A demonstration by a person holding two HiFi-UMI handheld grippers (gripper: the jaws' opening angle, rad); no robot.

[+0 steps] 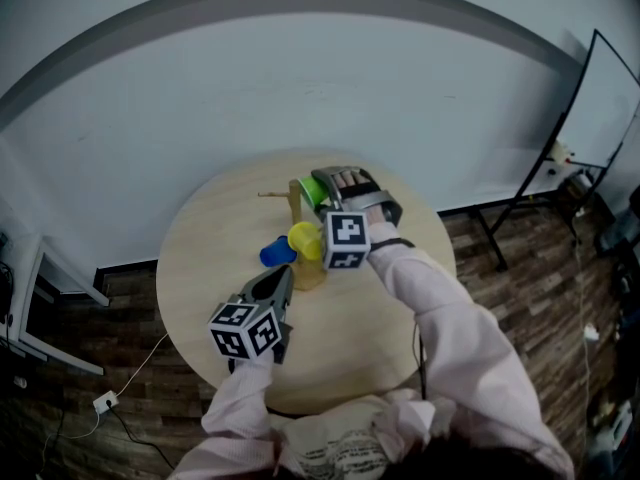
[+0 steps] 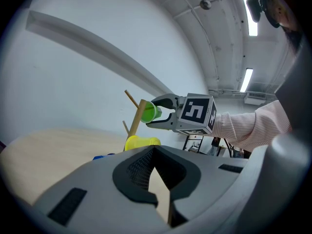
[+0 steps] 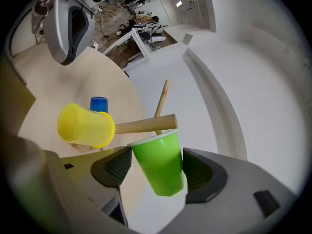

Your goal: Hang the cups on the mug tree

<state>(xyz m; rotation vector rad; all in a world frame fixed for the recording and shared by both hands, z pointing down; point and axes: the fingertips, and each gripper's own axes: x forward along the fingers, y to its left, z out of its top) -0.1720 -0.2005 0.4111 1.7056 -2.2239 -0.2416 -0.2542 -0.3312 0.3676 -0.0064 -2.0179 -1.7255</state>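
A wooden mug tree [image 1: 297,206] stands mid-table. A yellow cup [image 1: 304,238] and a blue cup [image 1: 277,252] sit low on it. The green cup [image 3: 161,162] hangs between the pads of my right gripper [image 3: 157,167], its rim against a wooden peg [image 3: 144,126]. A gap shows at the left pad, so the jaws are open around it. In the left gripper view the green cup [image 2: 150,112] is at the top of the tree [image 2: 138,118]. My left gripper [image 1: 280,278] rests nearer the table's front, pointing at the tree, tips together and empty.
The round wooden table [image 1: 200,258] sits on a dark wood floor by a white curved wall. A black stand [image 1: 560,158] is at the right, white furniture [image 1: 40,288] at the left, and a power strip [image 1: 105,400] lies on the floor.
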